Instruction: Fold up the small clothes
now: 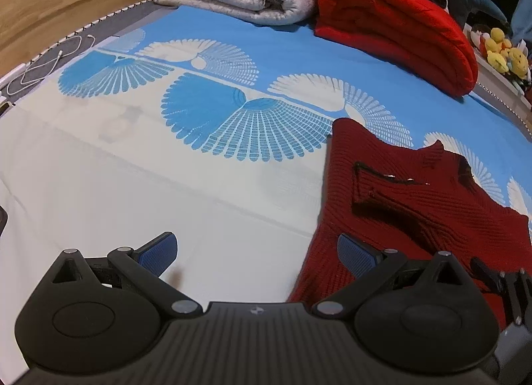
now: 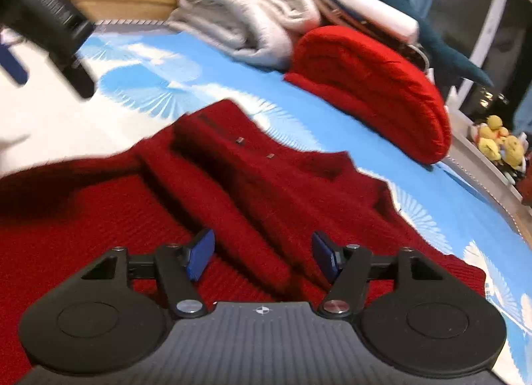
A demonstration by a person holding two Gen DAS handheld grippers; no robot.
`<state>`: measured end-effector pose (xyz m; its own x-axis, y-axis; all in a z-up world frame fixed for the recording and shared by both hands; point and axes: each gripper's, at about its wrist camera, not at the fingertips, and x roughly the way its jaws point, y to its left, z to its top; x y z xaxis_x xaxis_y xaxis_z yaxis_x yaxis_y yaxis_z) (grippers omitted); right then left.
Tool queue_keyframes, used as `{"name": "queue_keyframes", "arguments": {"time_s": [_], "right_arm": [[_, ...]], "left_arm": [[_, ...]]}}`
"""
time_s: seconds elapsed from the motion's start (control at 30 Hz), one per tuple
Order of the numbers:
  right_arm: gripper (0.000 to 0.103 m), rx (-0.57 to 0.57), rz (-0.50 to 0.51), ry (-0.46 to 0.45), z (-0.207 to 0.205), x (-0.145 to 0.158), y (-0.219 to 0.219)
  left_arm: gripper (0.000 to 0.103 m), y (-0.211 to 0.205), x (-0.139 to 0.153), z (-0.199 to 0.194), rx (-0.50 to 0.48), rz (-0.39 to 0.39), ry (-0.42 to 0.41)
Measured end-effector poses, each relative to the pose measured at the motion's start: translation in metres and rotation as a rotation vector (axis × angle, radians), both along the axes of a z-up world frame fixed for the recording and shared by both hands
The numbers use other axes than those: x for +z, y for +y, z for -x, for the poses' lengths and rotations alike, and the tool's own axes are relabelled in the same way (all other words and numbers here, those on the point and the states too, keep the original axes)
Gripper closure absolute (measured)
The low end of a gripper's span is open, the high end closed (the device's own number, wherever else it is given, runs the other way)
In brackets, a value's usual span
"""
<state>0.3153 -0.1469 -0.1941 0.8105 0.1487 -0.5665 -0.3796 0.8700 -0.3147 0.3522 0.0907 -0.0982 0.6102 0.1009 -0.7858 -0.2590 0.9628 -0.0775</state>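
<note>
My left gripper (image 1: 256,252) hangs with fingers spread over the bed (image 1: 133,185); my right gripper (image 2: 262,258) is released above the red knit sweater (image 2: 249,179), grasping nothing.

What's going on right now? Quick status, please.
Both hand-held grippers, left and right, open, holding nothing. Dark red knit sweater lies rumpled on bedsheet. Nothing blocking it.

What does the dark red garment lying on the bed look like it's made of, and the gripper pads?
Dark red garment: likely a chunky knit, wool or acrylic; ribbed rows show, matte and fuzzy. Right gripper pads: blue, probably rubber or textured plastic; the left gripper pads show a fine grid pattern.
</note>
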Motion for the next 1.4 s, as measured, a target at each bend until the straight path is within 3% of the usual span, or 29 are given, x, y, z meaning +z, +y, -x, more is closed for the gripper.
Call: {"name": "queue_keyframes", "arguments": {"time_s": [0.2,0.33,0.5,0.7,0.73,0.77,0.83,0.9,0.97,1.03,1.1,1.17,1.23,1.27,1.3,1.37,1.4], "right_arm": [[0.036,-0.021,0.068,-0.023,0.022,0.007,-0.008],[0.034,-0.089,0.093,-0.045,0.013,0.028,-0.037],[0.03,-0.295,0.002,-0.055,0.0,0.048,-0.104],[0.03,-0.596,-0.153,0.004,-0.021,0.041,-0.185],[0.03,-0.627,-0.171,0.007,-0.021,0.039,-0.194],[0.03,-0.663,-0.202,0.009,-0.022,0.039,-0.206],[0.03,-0.711,-0.274,0.014,-0.022,0.036,-0.222],[0.03,-0.749,-0.343,0.021,-0.022,0.033,-0.235],[0.033,-0.785,-0.423,0.039,-0.022,0.029,-0.245],[0.034,-0.801,-0.496,0.034,-0.021,0.028,-0.25],[0.034,-0.794,-0.51,0.006,-0.021,0.029,-0.248],[0.034,-0.767,-0.51,-0.023,-0.019,0.032,-0.243],[0.034,-0.747,-0.502,-0.019,-0.021,0.034,-0.238],[0.034,-0.745,-0.494,-0.013,-0.023,0.032,-0.235],[0.034,-0.736,-0.476,0.006,-0.025,0.029,-0.23],[0.035,-0.714,-0.423,0.027,-0.029,0.025,-0.221],[0.035,-0.695,-0.396,0.028,-0.032,0.026,-0.216]], "left_arm": [[0.0,0.001,0.001,-0.003,-0.017,-0.001,-0.027],[0.0,-0.001,0.008,-0.015,-0.036,0.051,-0.114],[0.0,-0.019,0.007,-0.055,-0.1,0.108,-0.135],[0.002,-0.062,-0.019,-0.103,-0.254,0.154,-0.028],[0.008,-0.069,-0.023,-0.108,-0.284,0.159,-0.007],[0.026,-0.076,-0.027,-0.112,-0.309,0.172,0.01],[0.047,-0.086,-0.034,-0.114,-0.348,0.171,0.02],[0.092,-0.096,-0.034,-0.11,-0.382,0.089,-0.017],[0.092,-0.096,-0.023,-0.107,-0.386,0.113,-0.033],[0.092,-0.093,0.005,-0.097,-0.409,0.145,-0.108],[0.092,-0.089,0.027,-0.089,-0.423,0.146,-0.169],[0.092,-0.081,0.019,-0.095,-0.39,0.108,-0.116],[0.091,-0.072,-0.015,-0.107,-0.344,0.032,0.026],[0.081,-0.069,-0.033,-0.113,-0.325,0.007,0.095],[0.077,-0.064,-0.044,-0.114,-0.313,0.009,0.119],[0.043,-0.058,-0.04,-0.111,-0.279,-0.008,0.097],[0.036,-0.057,-0.034,-0.11,-0.266,-0.023,0.082]]}}
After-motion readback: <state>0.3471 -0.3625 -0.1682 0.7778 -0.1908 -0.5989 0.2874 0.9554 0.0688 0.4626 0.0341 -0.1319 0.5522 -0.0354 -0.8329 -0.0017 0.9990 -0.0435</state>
